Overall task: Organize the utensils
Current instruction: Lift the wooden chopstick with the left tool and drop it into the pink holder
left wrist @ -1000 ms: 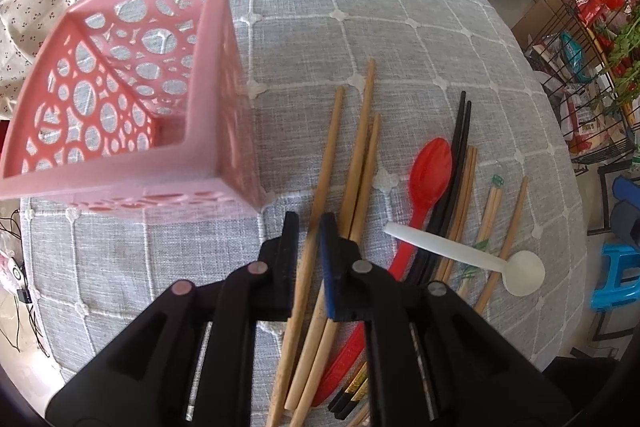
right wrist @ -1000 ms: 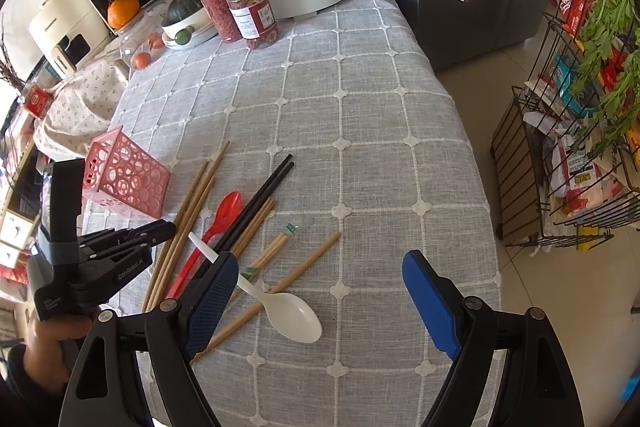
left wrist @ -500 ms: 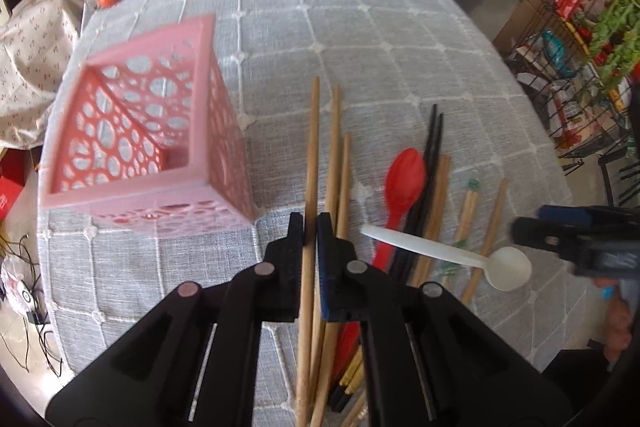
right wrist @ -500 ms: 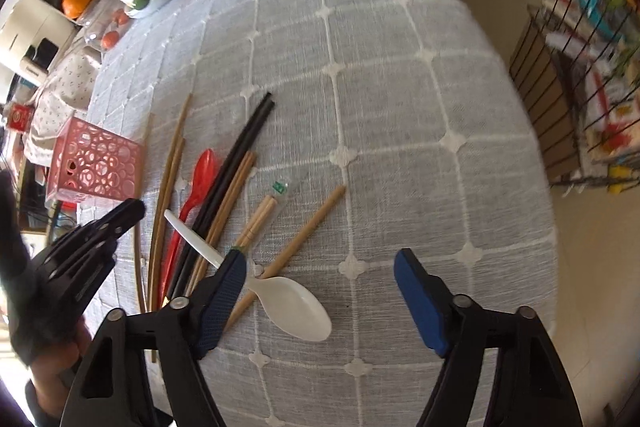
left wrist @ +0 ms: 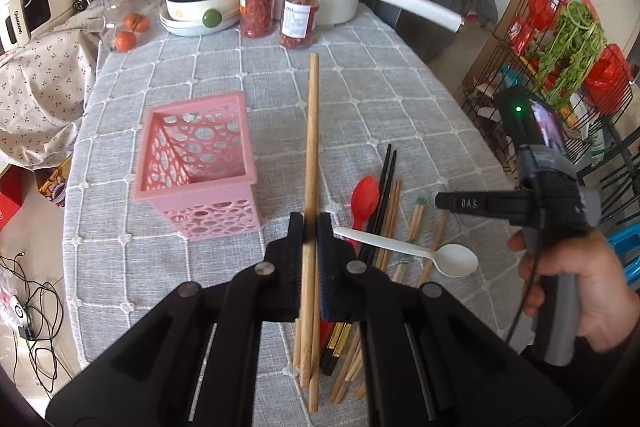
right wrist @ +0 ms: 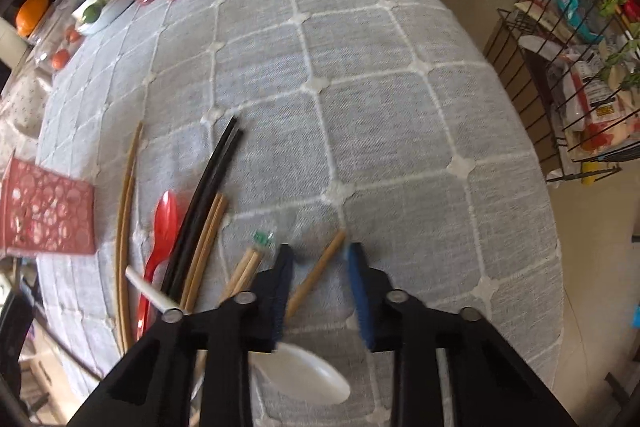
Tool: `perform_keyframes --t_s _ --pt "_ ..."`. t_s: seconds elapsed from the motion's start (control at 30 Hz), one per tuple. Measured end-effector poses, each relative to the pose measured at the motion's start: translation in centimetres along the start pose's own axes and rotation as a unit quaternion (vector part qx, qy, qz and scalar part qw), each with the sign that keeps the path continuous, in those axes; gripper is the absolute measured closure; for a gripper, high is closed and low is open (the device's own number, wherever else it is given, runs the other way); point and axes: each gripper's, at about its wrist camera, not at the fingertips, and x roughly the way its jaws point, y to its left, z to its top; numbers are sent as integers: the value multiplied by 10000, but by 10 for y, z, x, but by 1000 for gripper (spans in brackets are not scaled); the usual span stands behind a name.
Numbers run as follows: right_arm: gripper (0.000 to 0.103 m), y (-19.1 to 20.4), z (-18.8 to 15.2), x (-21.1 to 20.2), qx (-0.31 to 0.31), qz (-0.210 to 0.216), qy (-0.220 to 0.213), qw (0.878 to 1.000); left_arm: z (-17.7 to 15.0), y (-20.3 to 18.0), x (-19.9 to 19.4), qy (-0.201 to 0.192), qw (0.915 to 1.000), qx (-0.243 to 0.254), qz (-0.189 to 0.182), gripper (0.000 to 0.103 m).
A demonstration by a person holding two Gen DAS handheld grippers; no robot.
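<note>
Kitchen table, grey checked cloth [left wrist: 400,99]; jars, pot, fruit at far end
Left gripper [left wrist: 311,227]: clamped on long wooden chopstick [left wrist: 312,131], lifted clear of cloth, tip pointing away, just beside pink basket [left wrist: 200,167]
Right gripper [right wrist: 318,263]: jaws closing over short wooden chopstick [right wrist: 320,267] lying on cloth, pads not yet pressing it
Remaining pile: red spoon [left wrist: 365,195], black chopsticks [left wrist: 385,187], white spoon [left wrist: 440,255], more sticks
Risks: long stick pivoting in narrow pinch, missing basket mouth; light basket tipping if rim struck; short stick rolling from closing jaws
</note>
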Motion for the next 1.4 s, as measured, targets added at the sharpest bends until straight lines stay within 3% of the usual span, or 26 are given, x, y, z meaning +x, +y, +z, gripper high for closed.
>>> perform_keyframes --t_s 0.1,0.23,0.37,0.43,0.47,0.5,0.53,0.6,0.67,0.83,0.9,1.03,1.23,1.4 --pt "95 -7 11 2 261 142 -148 9994 -1 6 -9 -133 9999 -74 -66 96" --pt "100 -17 21 1 502 668 -253 9962 -1 13 -19 -280 9994 -157 -123 96" --pt "100 -18 26 -7 527 1208 -291 9908 -1 18 -29 -369 9989 -225 -182 96" --pt "98 -11 26 -14 380 1106 -197 9929 -1 21 -33 -405 9987 -245 -205 96" --pt "96 -9 24 -18 347 967 -184 9945 -1 22 -35 -423 9985 -257 -214 96" --pt "88 -8 19 -22 290 847 -195 9958 -1 23 -37 -438 9984 -270 -223 96" --pt "73 -5 14 -29 201 682 -211 9972 0 25 -38 -448 9983 -286 -236 96" --pt "54 -2 5 -35 88 451 -216 9987 1 27 -41 -482 9980 -328 -258 96" --pt "54 -3 2 -31 -42 264 -168 9995 1 28 -44 -523 9976 -364 -273 96" --pt "81 -5 -10 -1 227 280 378 9986 1 27 -48 -567 9972 -371 -329 96" --pt "89 8 -11 -2 50 134 230 9996 1 27 -48 -573 9971 -364 -333 96" --pt "94 21 -8 -1 25 -126 -128 9998 -1 30 -50 -606 9969 -387 -305 96" --pt "97 15 14 4 395 370 -338 9980 -1 40 -58 -712 9959 -470 -295 96" --pt "97 13 20 -19 413 726 -807 9932 5 44 -67 -903 9937 -558 -355 96"
